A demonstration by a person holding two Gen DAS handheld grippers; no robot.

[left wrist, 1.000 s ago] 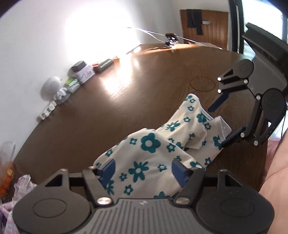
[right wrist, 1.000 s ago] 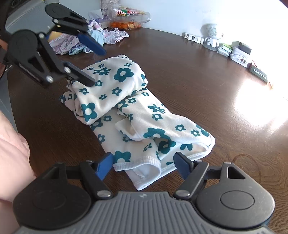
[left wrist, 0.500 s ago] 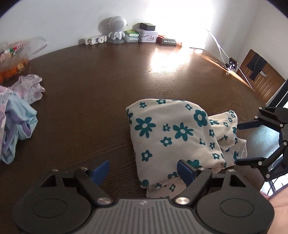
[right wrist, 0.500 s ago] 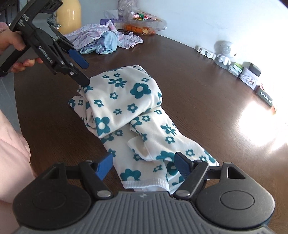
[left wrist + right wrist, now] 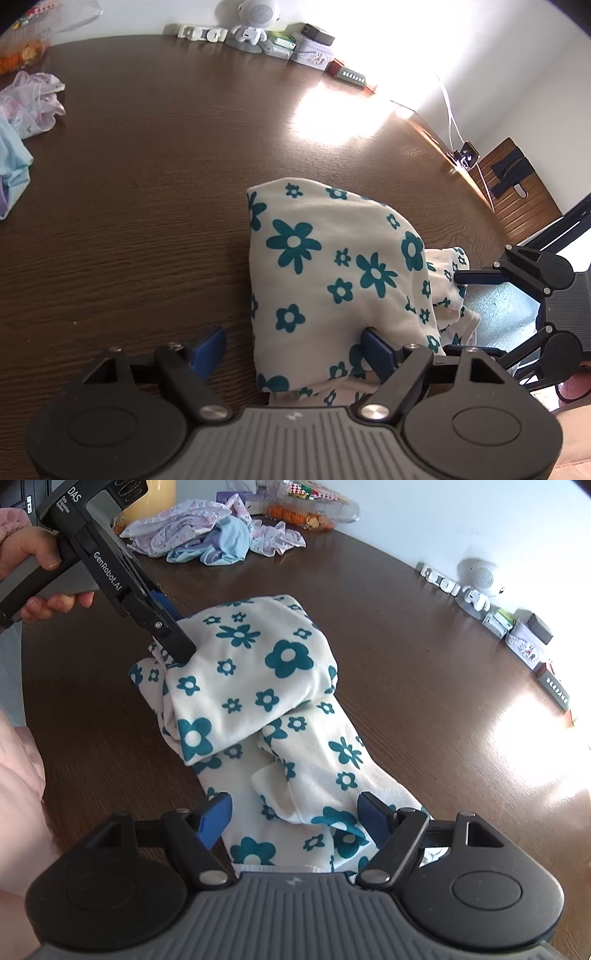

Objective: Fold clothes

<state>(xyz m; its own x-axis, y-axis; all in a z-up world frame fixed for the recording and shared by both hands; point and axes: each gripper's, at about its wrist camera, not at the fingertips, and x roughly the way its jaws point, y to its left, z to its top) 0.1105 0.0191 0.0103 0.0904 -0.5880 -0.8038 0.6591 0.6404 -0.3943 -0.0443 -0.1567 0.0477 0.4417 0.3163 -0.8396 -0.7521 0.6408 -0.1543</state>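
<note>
A cream garment with teal flowers [image 5: 325, 273] lies partly folded on the brown wooden table [image 5: 147, 206]; it also shows in the right wrist view [image 5: 258, 686]. My left gripper [image 5: 295, 347] is open at the garment's near end, its right finger against the cloth; in the right wrist view [image 5: 170, 631] it touches the folded end. My right gripper [image 5: 295, 812] is open over the garment's hem end, holding nothing; in the left wrist view [image 5: 476, 314] it sits at the far right.
A pile of pastel clothes [image 5: 207, 542] lies at the table's far end, next to a snack bag [image 5: 306, 509]. A small white robot figure [image 5: 476, 587] and boxes [image 5: 524, 638] line the wall. A wooden chair [image 5: 517, 184] stands beyond the table.
My left gripper has swung round and come close to the folded end of the garment. My right gripper has moved slightly forward over the hem. The garment has barely shifted.
</note>
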